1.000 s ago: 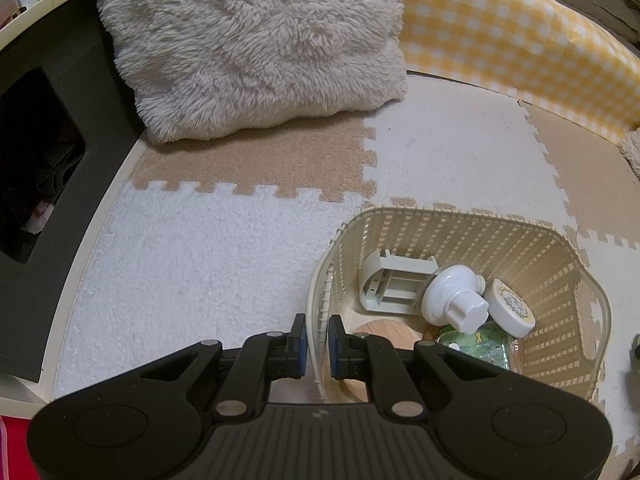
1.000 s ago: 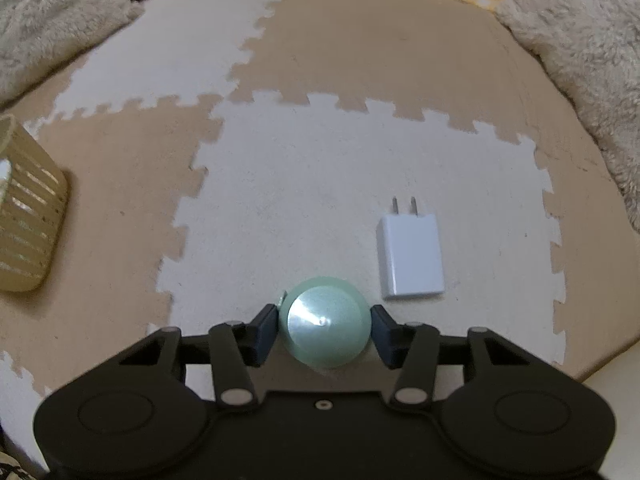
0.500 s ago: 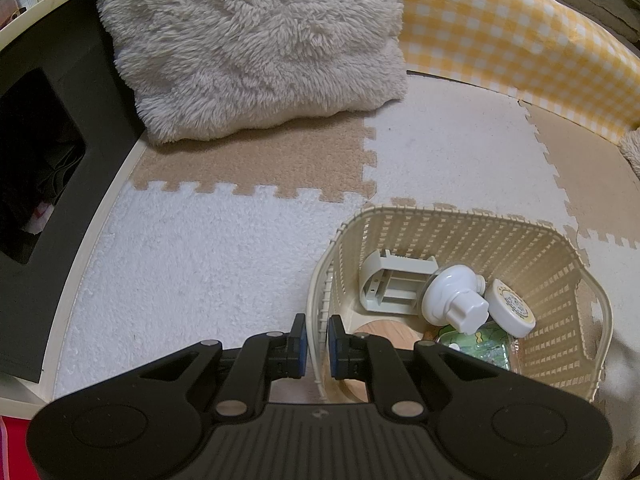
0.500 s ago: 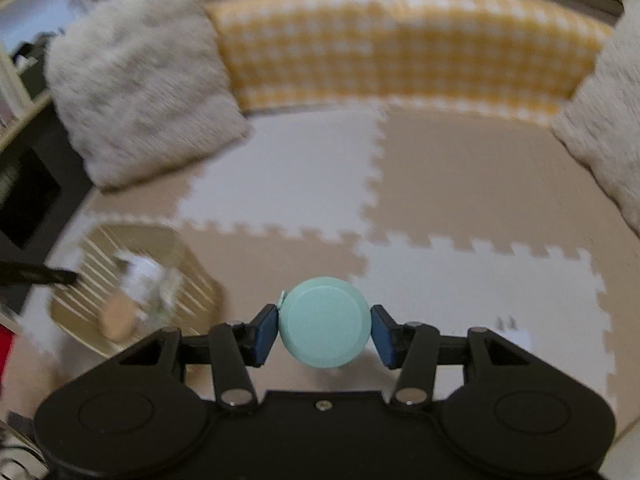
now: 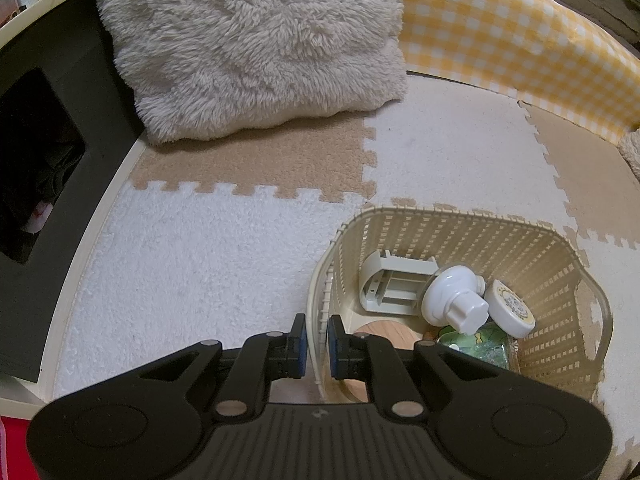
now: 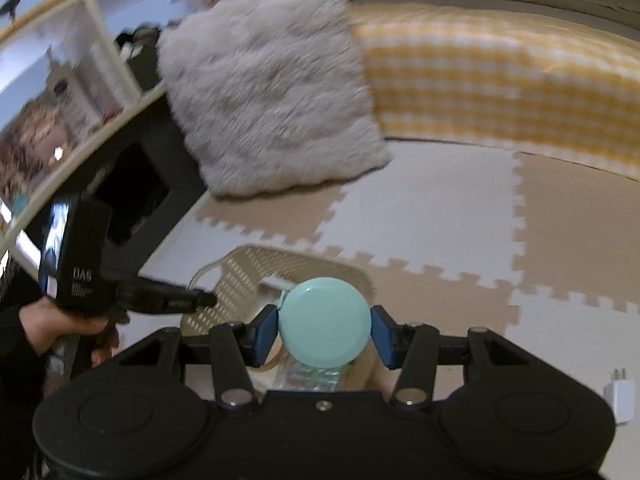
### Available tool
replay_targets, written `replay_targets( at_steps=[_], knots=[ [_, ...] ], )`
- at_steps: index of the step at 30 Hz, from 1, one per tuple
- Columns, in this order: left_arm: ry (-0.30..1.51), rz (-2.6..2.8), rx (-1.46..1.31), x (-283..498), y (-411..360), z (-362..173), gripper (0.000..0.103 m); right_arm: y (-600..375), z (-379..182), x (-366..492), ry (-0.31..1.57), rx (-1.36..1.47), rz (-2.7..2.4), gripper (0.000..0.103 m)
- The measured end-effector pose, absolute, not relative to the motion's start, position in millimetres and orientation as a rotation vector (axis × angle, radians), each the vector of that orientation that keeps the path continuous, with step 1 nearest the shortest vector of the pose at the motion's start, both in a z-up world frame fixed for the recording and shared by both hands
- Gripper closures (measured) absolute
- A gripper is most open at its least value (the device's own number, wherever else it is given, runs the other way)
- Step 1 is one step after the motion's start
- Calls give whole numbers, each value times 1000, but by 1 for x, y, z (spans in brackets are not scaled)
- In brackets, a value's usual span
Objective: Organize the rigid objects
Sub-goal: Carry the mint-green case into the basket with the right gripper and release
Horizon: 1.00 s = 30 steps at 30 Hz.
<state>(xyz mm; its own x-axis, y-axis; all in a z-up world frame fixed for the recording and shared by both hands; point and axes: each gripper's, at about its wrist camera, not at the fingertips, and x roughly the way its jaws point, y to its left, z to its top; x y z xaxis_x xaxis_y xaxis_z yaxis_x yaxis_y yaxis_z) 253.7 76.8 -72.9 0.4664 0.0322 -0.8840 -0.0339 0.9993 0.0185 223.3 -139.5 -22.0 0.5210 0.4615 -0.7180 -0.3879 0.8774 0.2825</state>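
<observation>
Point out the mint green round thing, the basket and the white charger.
mint green disc [image 6: 323,322]: right wrist view, middle of its flat face.
basket [image 5: 452,216]: left wrist view, far rim.
white charger [image 6: 619,402]: right wrist view, its body, at the frame edge.

Cream lattice basket [image 5: 460,236]; mint-green round disc [image 6: 323,322]; blue pads [image 6: 266,330] on black right gripper [image 6: 323,334]; beige-and-white puzzle-edged floor mat [image 5: 208,252]; yellow-and-white gingham cushion [image 5: 516,40]; off-white shaggy pillow [image 5: 256,44]; white charger [image 6: 618,398].

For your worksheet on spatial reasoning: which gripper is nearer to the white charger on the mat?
Right. The right gripper, holding the mint disc by the basket, has the charger to its right. The left gripper clamps the basket's rim, farther off.
</observation>
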Motion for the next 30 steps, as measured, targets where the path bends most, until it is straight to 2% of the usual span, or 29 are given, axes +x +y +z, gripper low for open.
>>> replay_targets(
  at_steps=[10,17,30],
  knots=[
    [1084,40,1,254,77,-74,92,-85,-58,235,1097,-97,449,52],
    [1084,40,0,254,76,-74,92,-70,-68,244,1148,-204,443,52],
    [1083,39,-1,255,75,-74,92,-62,-82,249,1188,-214,441,52]
  ],
)
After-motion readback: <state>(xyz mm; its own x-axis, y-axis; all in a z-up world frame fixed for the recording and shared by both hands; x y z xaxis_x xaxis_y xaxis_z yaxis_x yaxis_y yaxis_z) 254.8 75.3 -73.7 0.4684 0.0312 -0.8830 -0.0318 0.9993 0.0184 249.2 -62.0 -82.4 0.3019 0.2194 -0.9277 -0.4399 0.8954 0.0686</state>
